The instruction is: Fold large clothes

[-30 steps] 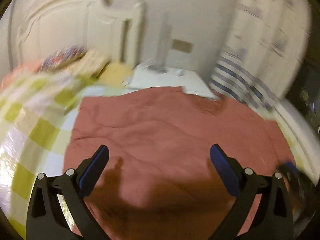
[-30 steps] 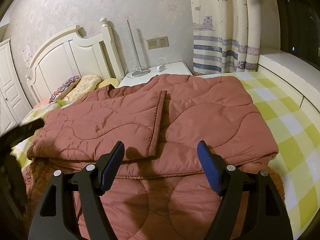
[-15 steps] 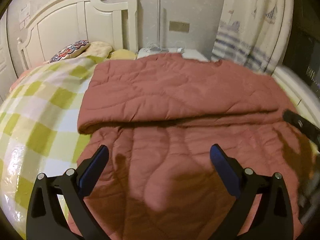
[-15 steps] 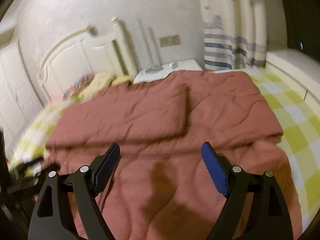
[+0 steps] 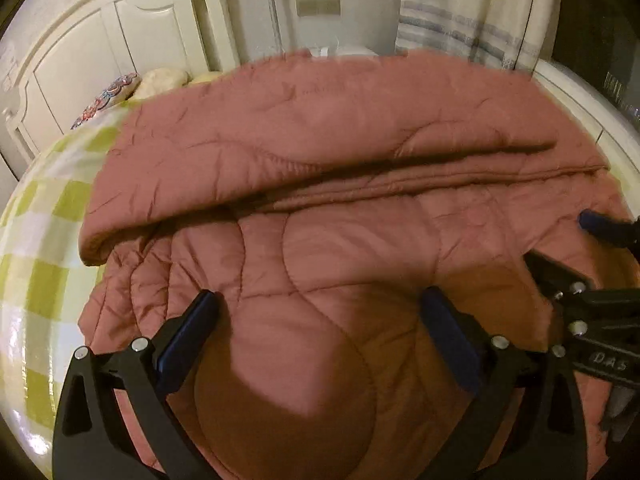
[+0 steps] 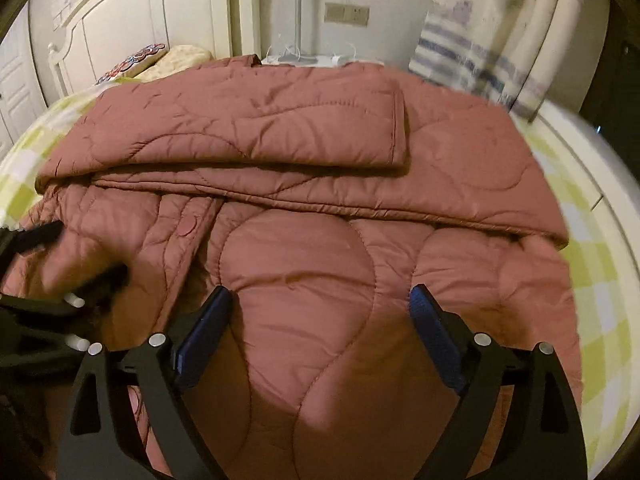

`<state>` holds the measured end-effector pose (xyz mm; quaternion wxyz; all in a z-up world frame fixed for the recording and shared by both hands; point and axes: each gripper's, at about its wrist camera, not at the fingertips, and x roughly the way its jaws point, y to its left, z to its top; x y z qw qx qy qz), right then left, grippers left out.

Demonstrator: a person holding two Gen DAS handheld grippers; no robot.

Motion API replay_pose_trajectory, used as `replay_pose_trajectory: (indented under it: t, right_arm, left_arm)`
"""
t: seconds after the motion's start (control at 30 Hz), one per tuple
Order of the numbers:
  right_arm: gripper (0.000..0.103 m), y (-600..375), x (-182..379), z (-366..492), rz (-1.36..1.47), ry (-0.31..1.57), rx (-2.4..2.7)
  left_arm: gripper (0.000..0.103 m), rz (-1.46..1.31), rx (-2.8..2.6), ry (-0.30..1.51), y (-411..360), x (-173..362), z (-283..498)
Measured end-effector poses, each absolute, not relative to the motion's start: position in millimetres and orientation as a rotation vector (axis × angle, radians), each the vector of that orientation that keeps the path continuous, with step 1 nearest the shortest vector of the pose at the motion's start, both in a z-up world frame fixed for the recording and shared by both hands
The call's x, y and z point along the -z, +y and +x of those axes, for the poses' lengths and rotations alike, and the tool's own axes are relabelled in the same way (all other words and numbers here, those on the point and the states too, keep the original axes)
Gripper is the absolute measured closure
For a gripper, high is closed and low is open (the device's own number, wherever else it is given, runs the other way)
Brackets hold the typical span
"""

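A large rust-red quilted coat (image 5: pixel 320 168) lies spread on the bed, its far part folded over toward me along a long crease; it also shows in the right wrist view (image 6: pixel 304 160), with a sleeve folded flat on top. My left gripper (image 5: pixel 320 312) is open and empty just above the near part of the coat. My right gripper (image 6: pixel 322 308) is open and empty above the same near part; it also shows at the right edge of the left wrist view (image 5: pixel 592 256). The left gripper shows at the left edge of the right wrist view (image 6: pixel 56 264).
The bed has a yellow-green checked sheet (image 5: pixel 44 240), also seen in the right wrist view (image 6: pixel 600 280). A white headboard (image 5: pixel 120 40) and pillows (image 5: pixel 160 80) stand at the back left. A nightstand (image 6: pixel 304 58) and a striped curtain (image 6: pixel 480 40) stand behind.
Both grippers have drawn back from the far fold and come down low over the near part of the coat. Both stay open and empty.
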<state>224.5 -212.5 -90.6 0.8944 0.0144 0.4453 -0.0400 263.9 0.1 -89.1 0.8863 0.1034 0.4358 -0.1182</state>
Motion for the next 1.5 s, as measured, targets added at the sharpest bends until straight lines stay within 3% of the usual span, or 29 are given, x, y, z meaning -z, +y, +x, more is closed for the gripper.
replay_pose_trajectory:
  t: [0.23, 0.43, 0.57, 0.77, 1.0, 1.5]
  right_arm:
    - [0.017, -242, 82, 217, 0.025, 0.903, 0.143]
    - [0.017, -328, 92, 184, 0.309, 0.886, 0.32]
    - [0.017, -323, 89, 186, 0.276, 0.884, 0.312]
    - [0.017, -275, 59, 155, 0.124, 0.683, 0.104]
    - [0.017, -197, 88, 167, -0.16, 0.87, -0.058]
    - [0.017, -317, 90, 132, 0.208, 0.903, 0.297]
  left_arm:
    - [0.002, 0.153, 0.138, 0.845, 45, 76, 263]
    - [0.002, -0.096, 0.092, 0.892, 113, 82, 266]
    - [0.002, -0.052, 0.059, 0.91, 107, 85, 268]
    - [0.002, -0.029, 0.155, 0.786, 78, 61, 227]
    - [0.002, 0.301, 0.225, 0.855, -5, 90, 213]
    - [0.002, -0.136, 0.039, 0.873, 118, 85, 214]
